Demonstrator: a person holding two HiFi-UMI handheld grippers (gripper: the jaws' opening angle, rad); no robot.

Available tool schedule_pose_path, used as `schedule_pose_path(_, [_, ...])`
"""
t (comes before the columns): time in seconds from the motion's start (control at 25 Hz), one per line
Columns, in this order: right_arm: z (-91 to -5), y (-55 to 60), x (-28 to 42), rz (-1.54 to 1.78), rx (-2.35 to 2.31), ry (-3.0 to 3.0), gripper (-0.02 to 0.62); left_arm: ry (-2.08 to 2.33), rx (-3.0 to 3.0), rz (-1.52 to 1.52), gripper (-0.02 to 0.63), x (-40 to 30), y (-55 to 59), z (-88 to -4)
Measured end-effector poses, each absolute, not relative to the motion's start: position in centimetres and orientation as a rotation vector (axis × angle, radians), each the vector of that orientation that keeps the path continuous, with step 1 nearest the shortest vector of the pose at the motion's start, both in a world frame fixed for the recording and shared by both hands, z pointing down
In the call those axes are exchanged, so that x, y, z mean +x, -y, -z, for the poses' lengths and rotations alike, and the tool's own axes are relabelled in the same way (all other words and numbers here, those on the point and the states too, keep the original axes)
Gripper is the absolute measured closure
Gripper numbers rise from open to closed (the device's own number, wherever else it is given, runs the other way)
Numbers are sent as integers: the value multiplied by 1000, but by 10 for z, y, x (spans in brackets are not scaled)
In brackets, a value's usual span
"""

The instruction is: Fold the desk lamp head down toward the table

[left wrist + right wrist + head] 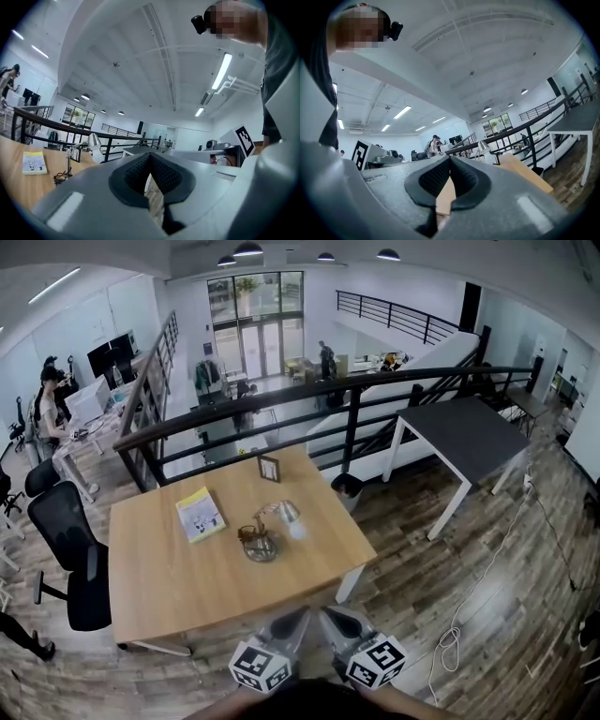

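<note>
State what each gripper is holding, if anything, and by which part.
Nothing is held. The left gripper and the right gripper both have their jaws together with nothing between them; the desk lamp stands apart, untouched.

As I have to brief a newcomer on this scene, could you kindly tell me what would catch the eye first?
The desk lamp stands near the middle of the wooden table, its head raised, with a yellow booklet to its left and a small picture frame by the far edge. Just short of the near edge, the left tongs and right tongs sit side by side, both shut and empty.
</note>
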State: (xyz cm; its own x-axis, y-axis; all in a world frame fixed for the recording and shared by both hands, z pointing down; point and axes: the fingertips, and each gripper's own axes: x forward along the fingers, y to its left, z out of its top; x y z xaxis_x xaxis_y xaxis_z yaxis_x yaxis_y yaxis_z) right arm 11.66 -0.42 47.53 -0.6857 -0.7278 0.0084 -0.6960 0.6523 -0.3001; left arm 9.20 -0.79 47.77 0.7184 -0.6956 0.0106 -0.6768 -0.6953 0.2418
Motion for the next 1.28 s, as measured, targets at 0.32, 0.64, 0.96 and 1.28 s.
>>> schedule_pose_path(0.32, [-479, 44, 127, 446, -1249, -2756, 592, 994, 2720, 124, 604, 112, 52, -477])
schedule_pose_path(0.64, [-473, 107, 112, 398, -1299, -2741, 592, 965, 2743, 159, 604, 89, 115, -469])
schedule_pose_path(0.96, [-454, 176, 70, 349, -1353, -2705, 592, 939, 2765, 170, 604, 35, 178, -456])
schedule_pose_path(1.28, [-457, 213, 49, 314, -1420, -2707, 592, 882, 2750, 166, 604, 3, 208, -466])
